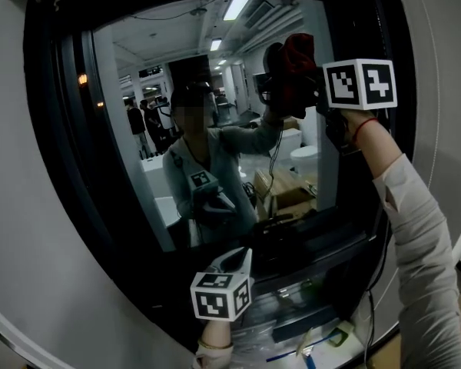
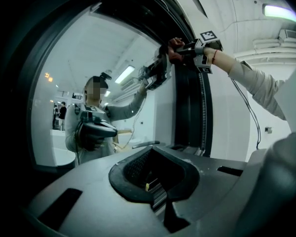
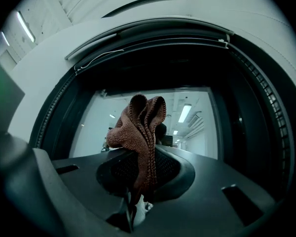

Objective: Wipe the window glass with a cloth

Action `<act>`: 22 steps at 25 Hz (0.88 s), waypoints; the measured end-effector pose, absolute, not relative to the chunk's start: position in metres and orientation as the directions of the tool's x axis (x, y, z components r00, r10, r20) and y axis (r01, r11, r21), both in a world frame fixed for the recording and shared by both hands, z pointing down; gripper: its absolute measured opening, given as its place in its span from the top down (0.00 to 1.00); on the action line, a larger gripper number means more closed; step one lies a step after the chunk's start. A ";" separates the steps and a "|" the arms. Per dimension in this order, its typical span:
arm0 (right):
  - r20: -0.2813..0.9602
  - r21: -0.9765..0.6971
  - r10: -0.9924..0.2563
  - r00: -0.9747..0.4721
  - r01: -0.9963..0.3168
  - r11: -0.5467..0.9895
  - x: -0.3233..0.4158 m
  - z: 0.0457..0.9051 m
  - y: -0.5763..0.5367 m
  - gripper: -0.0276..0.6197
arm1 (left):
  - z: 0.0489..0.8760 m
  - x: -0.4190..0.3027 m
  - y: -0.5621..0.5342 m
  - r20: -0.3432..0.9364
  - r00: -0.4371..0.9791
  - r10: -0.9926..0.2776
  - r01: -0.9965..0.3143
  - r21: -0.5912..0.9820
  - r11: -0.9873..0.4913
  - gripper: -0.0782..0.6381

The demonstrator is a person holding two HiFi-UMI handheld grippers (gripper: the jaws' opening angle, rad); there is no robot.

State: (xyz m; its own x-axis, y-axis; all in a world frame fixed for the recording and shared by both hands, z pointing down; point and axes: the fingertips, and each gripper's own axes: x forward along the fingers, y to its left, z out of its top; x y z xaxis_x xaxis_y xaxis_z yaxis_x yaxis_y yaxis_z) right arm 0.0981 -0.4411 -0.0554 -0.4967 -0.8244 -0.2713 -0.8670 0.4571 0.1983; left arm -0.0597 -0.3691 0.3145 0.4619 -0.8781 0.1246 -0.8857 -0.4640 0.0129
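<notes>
We note a pale wall (image 1: 15,267) at the left, surrounding a dark rounded frame (image 1: 50,129). The window glass (image 1: 161,60) within it mirrors a bright room with ceiling strip lights (image 1: 239,3). Low at centre, before the lower frame, the left gripper (image 1: 243,258) has its jaws together on nothing. At upper right, the right gripper (image 1: 316,91) clamps a red-brown cloth (image 1: 296,68), which meets its own reflection at the glass.

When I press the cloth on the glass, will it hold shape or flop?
Likely floppy: the cloth bunches in soft folds where the right gripper pinches it. Its coarse knit probably drags on the glass rather than sliding.
</notes>
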 end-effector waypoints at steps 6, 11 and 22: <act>-0.282 0.154 -0.880 -0.383 -0.923 0.352 0.154 -0.056 -0.454 0.88 | 0.318 -0.046 -0.374 0.132 0.488 -0.863 -0.871 0.020 -0.490 0.88; -0.272 0.128 -0.913 -0.304 -0.952 0.278 0.194 -0.048 -0.464 0.88 | 0.322 -0.037 -0.377 0.139 0.503 -0.853 -0.863 0.024 -0.505 0.88; -0.270 0.142 -0.913 -0.305 -0.951 0.276 0.198 -0.037 -0.462 0.88 | 0.324 -0.027 -0.380 0.142 0.517 -0.844 -0.854 0.019 -0.519 0.88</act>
State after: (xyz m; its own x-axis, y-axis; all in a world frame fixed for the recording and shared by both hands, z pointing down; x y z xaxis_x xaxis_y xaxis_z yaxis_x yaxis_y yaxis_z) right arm 0.1977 -0.4621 -0.0368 -0.3053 -0.9131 -0.2701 -0.9507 0.2760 0.1417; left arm -0.0273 -0.3797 0.3243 0.5166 -0.8443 0.1420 -0.8543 -0.5195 0.0193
